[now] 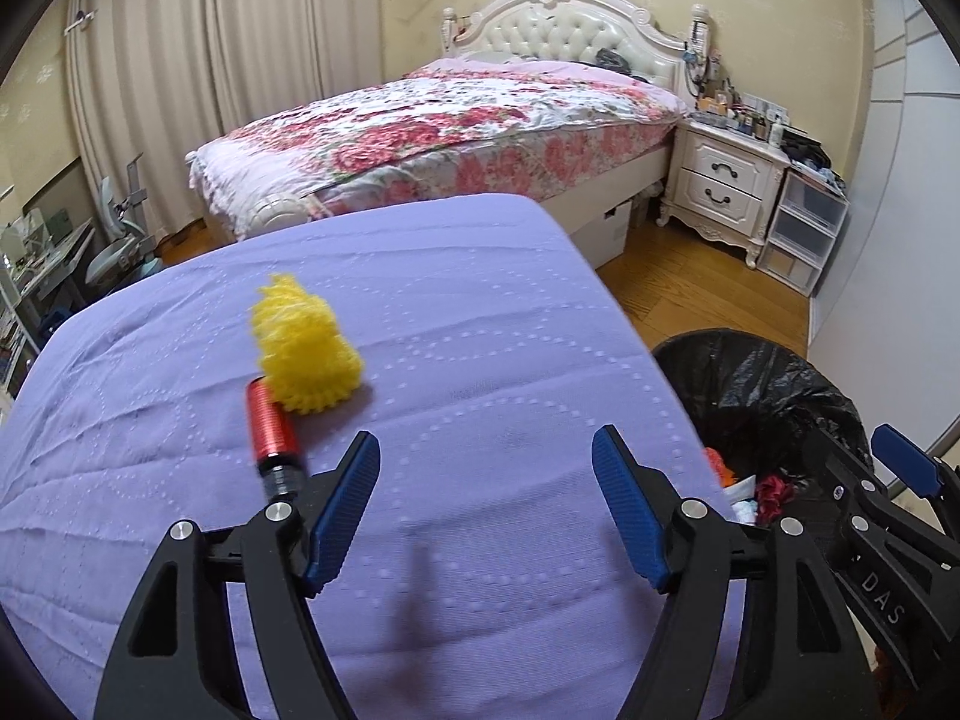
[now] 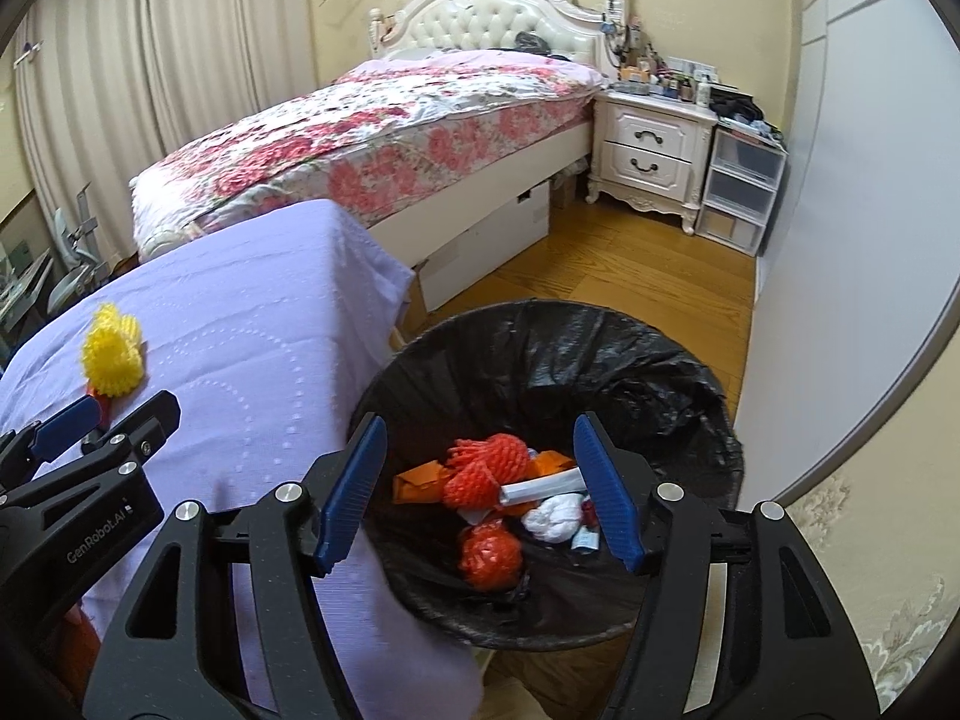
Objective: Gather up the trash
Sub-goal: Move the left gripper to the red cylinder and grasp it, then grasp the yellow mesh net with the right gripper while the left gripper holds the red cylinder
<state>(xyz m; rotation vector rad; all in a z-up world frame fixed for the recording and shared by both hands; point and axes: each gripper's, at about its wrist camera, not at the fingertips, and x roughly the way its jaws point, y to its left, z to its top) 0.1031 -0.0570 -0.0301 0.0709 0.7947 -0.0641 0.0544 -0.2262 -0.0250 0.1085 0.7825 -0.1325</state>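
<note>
A yellow foam net point(image 1: 306, 339) lies on the purple-covered table point(image 1: 480, 312), touching a red and black battery point(image 1: 273, 435) just in front of it. My left gripper point(image 1: 486, 474) is open and empty above the cloth, to the right of the battery. My right gripper point(image 2: 480, 468) is open and empty over the black-lined trash bin point(image 2: 660, 372), which holds orange foam nets point(image 2: 486, 468), white paper and wrappers. The yellow net point(image 2: 113, 357) also shows in the right wrist view, beyond the left gripper point(image 2: 90, 420). The bin point(image 1: 762, 384) stands right of the table.
A bed with a floral cover point(image 1: 438, 132) stands beyond the table. A white nightstand point(image 1: 720, 180) and plastic drawers point(image 1: 804, 228) stand on the wooden floor point(image 2: 630, 264) at the right. A desk and chair point(image 1: 114, 240) are at the far left.
</note>
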